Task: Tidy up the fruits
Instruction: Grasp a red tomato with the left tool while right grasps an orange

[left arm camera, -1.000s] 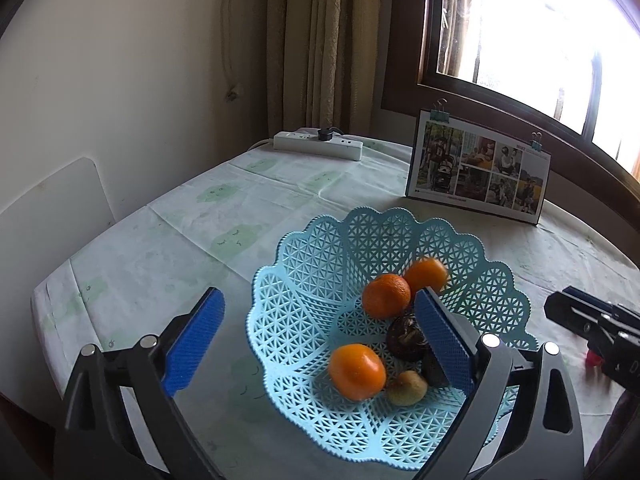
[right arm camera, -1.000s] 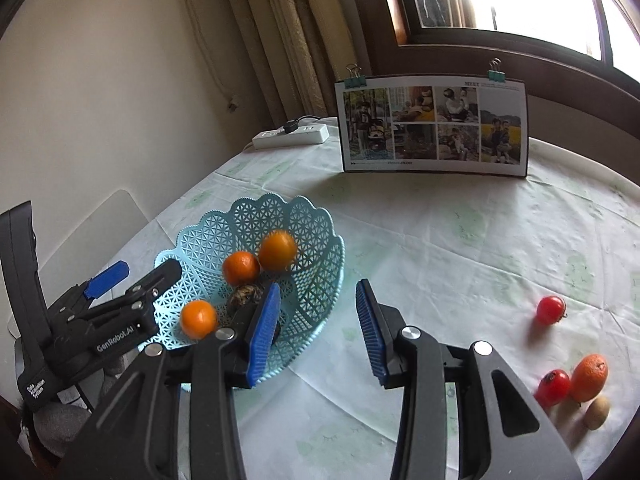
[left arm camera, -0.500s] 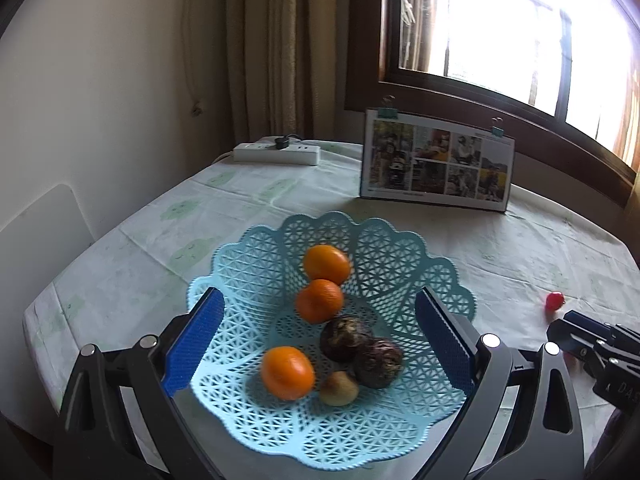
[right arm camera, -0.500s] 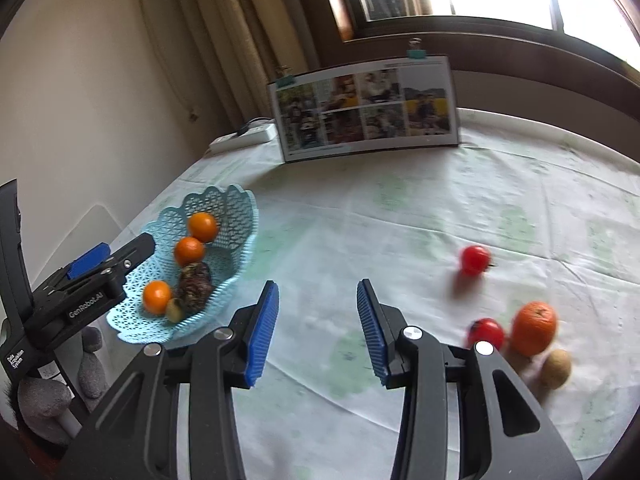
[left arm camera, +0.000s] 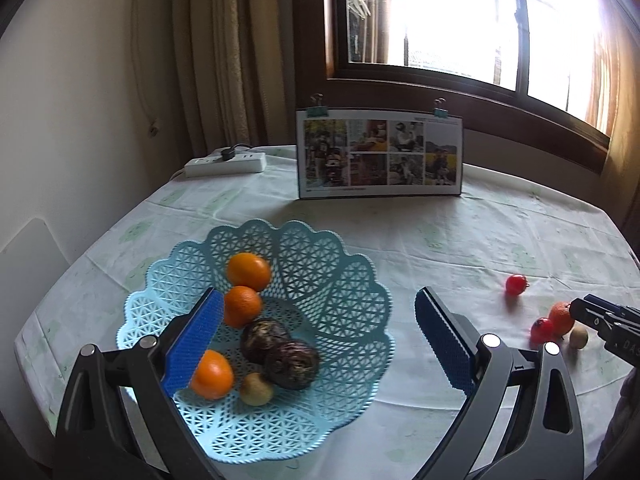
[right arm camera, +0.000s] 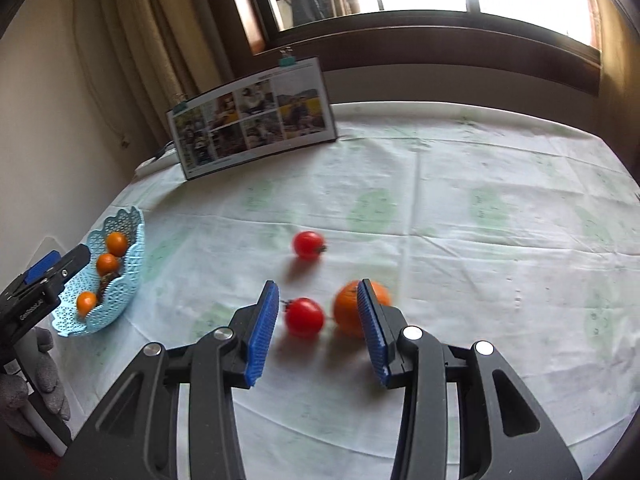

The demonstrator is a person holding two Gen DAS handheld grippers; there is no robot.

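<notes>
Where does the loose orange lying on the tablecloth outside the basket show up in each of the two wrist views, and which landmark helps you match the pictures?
Left wrist view: the loose orange lies far right, beside the right gripper's tip.
Right wrist view: it lies low centre, partly behind the right gripper's right finger.
Shared landmark: the photo board standing at the table's far side under the window.

It was a lived-in home, a dining corner by the look of it; ahead of the tools stood a table under a pale patterned tablecloth [left arm camera: 460, 240]; beyond it a clipped-up sheet of family photos [left arm camera: 380, 154] leaned below a wood-framed window [left arm camera: 460, 80]; beige curtains [left arm camera: 224, 52] hung ahead to the left, above a power strip [left arm camera: 226, 164].
</notes>
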